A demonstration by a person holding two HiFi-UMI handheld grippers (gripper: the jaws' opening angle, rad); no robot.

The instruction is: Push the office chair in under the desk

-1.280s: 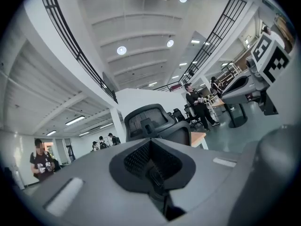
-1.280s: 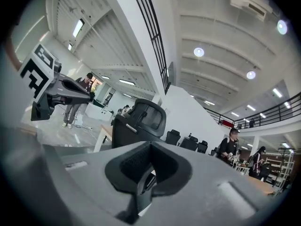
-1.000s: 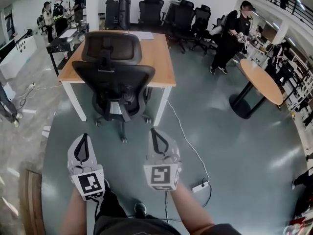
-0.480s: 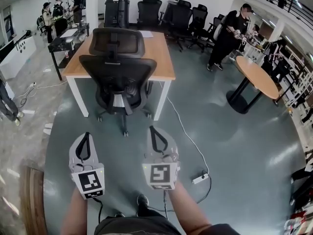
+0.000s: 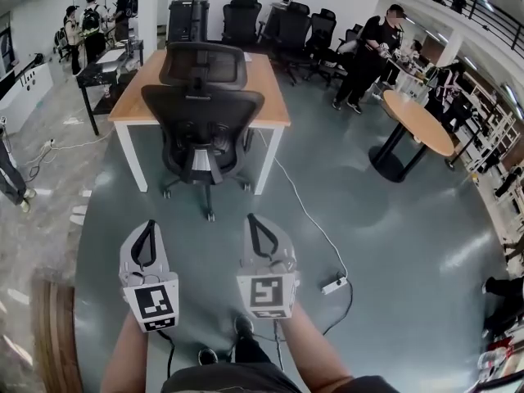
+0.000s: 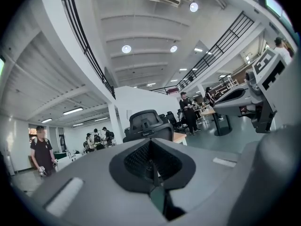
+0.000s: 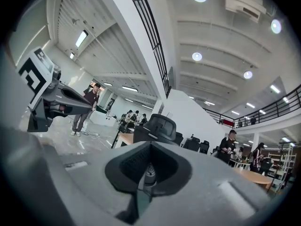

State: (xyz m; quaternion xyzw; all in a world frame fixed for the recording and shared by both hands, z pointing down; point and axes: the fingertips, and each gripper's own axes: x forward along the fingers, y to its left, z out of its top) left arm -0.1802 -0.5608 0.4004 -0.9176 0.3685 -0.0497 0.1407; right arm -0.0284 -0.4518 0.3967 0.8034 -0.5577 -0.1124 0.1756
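Grey floor [image 5: 385,228], power strip [image 5: 333,286] rightward, separates office chair [image 5: 203,119] from left claw [image 5: 149,224] and right claw [image 5: 252,219], both closed.

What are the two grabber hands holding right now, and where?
Nothing. The left gripper and the right gripper are both shut and empty, not touching the office chair.

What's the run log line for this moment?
office chair: at near edge of desk, untouched | left gripper: shut, empty | right gripper: shut, empty | both: short of chair
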